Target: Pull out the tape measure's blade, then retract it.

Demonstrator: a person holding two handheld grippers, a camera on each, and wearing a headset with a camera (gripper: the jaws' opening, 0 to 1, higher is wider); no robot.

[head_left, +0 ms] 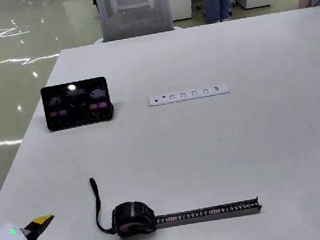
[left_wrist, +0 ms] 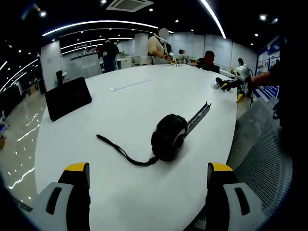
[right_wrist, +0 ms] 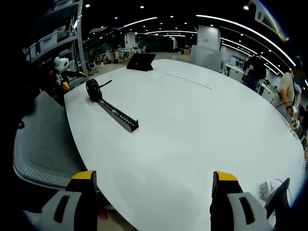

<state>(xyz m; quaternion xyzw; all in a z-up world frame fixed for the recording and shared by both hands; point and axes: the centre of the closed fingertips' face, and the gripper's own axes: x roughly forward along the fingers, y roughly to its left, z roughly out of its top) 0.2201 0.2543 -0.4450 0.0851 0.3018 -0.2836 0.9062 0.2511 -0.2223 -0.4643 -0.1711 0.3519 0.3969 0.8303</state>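
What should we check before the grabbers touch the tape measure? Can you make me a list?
1. Blade pulled out: ok, it lies flat on the table, sticking out of the case.
2. Left gripper open: ok, jaws wide apart, holding nothing.
3. Right gripper open: ok, holding nothing, and far from the blade's tip.
4. Left gripper lined up: ok, the case sits ahead between its jaws, not touched yet.
5. Strap out of the way: ok, it trails off the case's other side.
6. Blade lock on or off: cannot tell.
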